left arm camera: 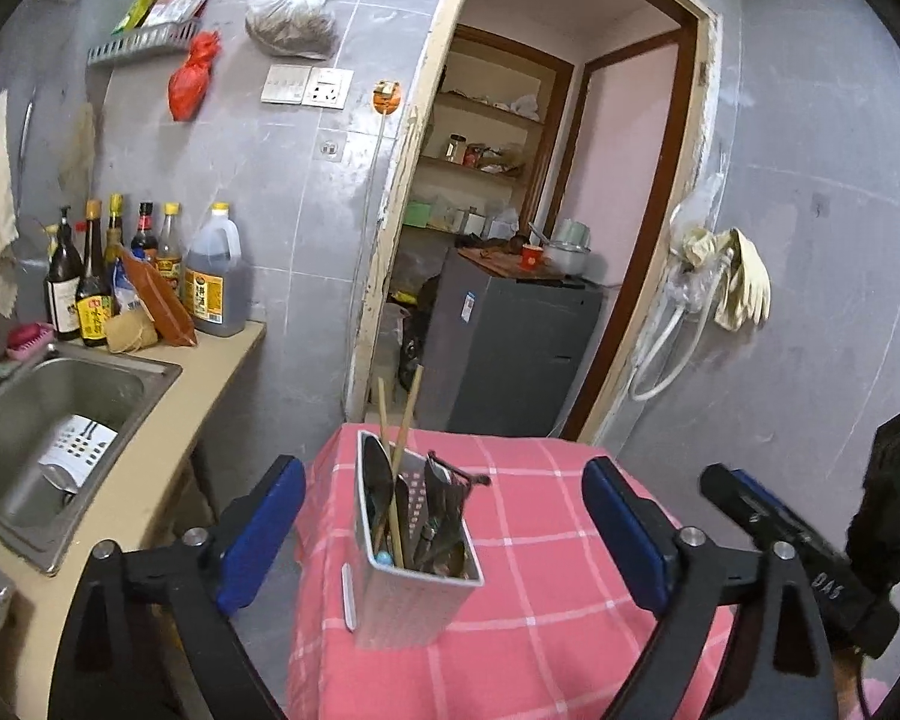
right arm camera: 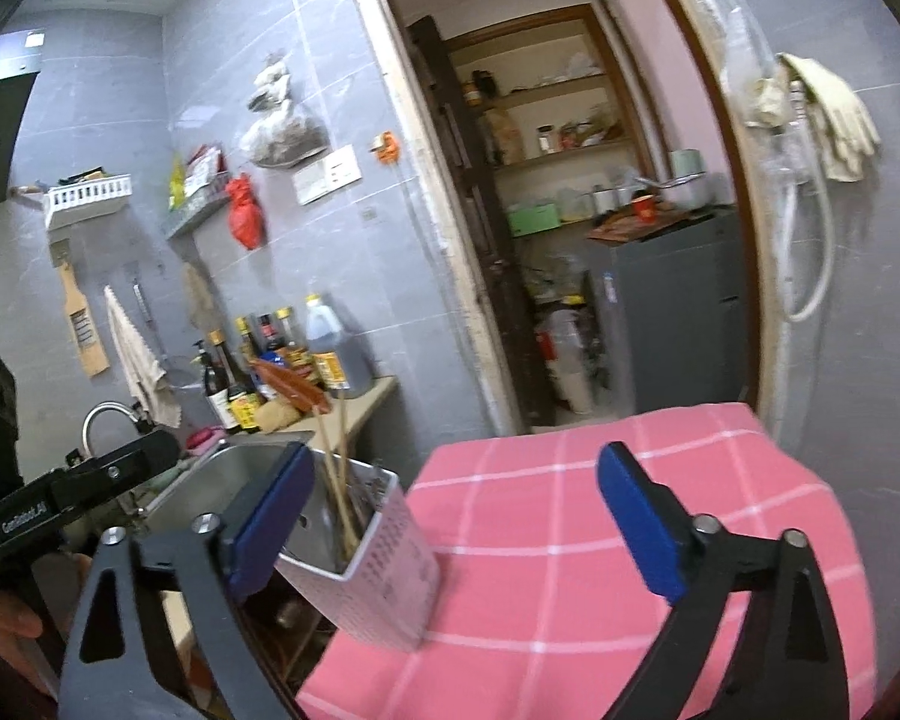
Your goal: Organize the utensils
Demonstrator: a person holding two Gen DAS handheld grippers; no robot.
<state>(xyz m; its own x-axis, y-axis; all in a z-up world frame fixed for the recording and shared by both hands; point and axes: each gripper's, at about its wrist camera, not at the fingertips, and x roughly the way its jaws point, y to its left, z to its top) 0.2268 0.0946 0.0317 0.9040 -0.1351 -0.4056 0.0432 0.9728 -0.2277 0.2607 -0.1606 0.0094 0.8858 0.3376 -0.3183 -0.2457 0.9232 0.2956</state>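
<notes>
A silver perforated utensil holder [left arm camera: 411,597] stands on the pink checked tablecloth [left arm camera: 540,552] near its left edge. It holds wooden chopsticks [left arm camera: 403,438] and several dark utensils [left arm camera: 435,510]. My left gripper [left arm camera: 444,528] is open, its blue pads either side of the holder without touching it. In the right wrist view the holder [right arm camera: 384,564] stands left of centre, just right of my right gripper's left pad [right arm camera: 273,516]. My right gripper [right arm camera: 456,525] is open and empty above the cloth [right arm camera: 570,540]. The right gripper's body also shows in the left wrist view [left arm camera: 810,546].
A steel sink [left arm camera: 48,420] with a white perforated holder [left arm camera: 75,450] inside sits in the counter at left. Sauce bottles [left arm camera: 144,276] stand behind the sink. A doorway with a grey cabinet [left arm camera: 510,348] lies beyond the table. Gloves [left arm camera: 732,276] hang on the right wall.
</notes>
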